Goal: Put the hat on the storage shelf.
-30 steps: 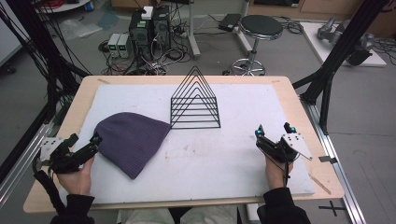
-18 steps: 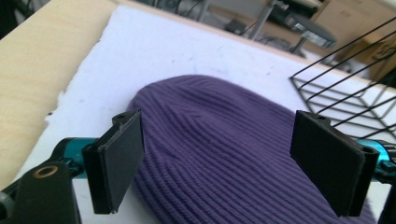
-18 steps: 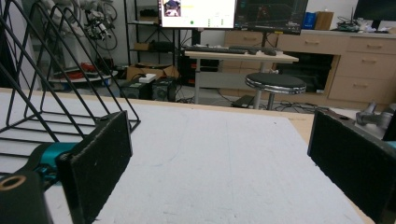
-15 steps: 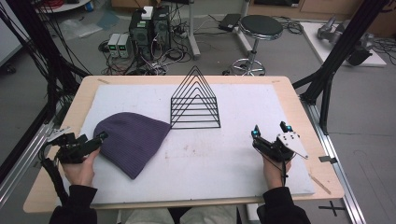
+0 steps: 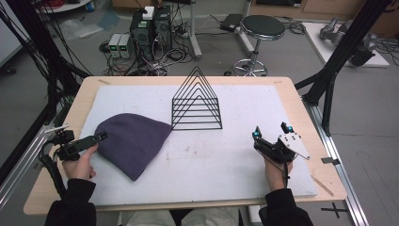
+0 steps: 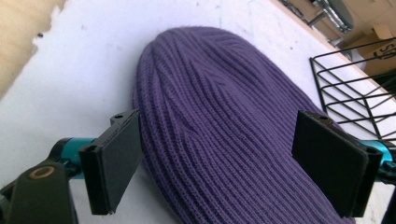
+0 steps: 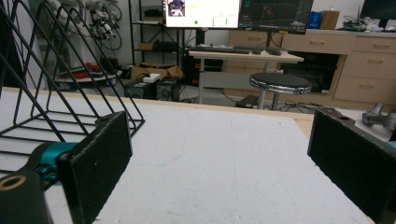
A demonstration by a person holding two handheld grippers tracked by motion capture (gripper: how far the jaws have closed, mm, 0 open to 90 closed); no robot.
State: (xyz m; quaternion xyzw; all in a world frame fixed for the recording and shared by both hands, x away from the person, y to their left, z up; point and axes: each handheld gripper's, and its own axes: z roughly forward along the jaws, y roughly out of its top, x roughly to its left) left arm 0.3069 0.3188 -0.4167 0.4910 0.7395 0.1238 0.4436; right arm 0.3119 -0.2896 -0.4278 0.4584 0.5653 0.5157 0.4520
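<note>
Wire rack (image 5: 196,104) just beside purple beanie (image 5: 131,141)

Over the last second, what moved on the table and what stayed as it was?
The left gripper moved in toward the purple beanie, jaws open at its rim, not yet gripping. The right gripper shifted slightly left, also open and holding nothing. The beanie and the black wire rack kept their places on the white mat.

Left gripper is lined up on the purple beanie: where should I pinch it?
Take the beanie at its rounded crown edge, coming low from the left. It lies flat, so the open left gripper must pinch up a fold there.
</note>
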